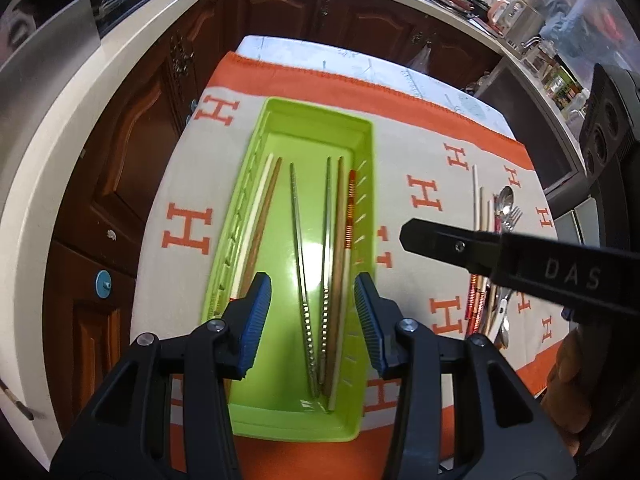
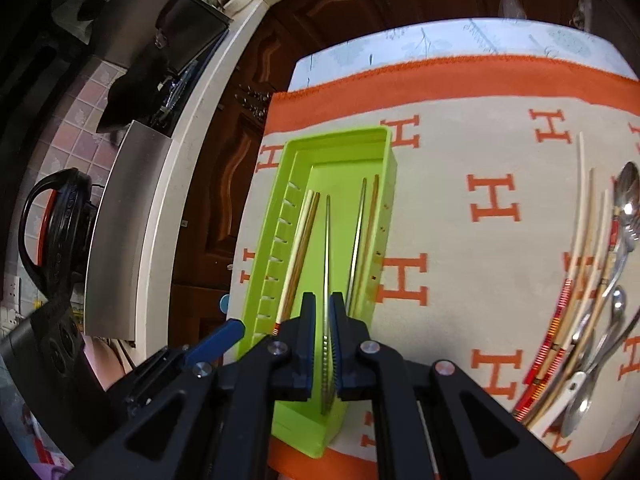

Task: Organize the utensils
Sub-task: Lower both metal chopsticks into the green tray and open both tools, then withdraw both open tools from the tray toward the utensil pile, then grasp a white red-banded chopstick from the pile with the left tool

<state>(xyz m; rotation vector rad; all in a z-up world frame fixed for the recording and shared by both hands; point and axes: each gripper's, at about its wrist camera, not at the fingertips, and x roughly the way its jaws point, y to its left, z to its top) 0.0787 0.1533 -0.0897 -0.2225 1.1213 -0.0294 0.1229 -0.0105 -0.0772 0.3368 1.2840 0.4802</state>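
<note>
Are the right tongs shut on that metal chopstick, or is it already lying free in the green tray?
Shut on it: the right tongs pinch the ridged metal chopstick over the green plastic tray.

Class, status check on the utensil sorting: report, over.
Left claw open over green tray. Right claw narrowed to a slit, grip unclear. Six chopsticks in tray; loose utensils wait on cloth. Nothing blocking.

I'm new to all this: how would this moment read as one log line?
left claw: open over green tray | right claw: shut on metal chopstick | loose utensil pile: on cloth
</note>
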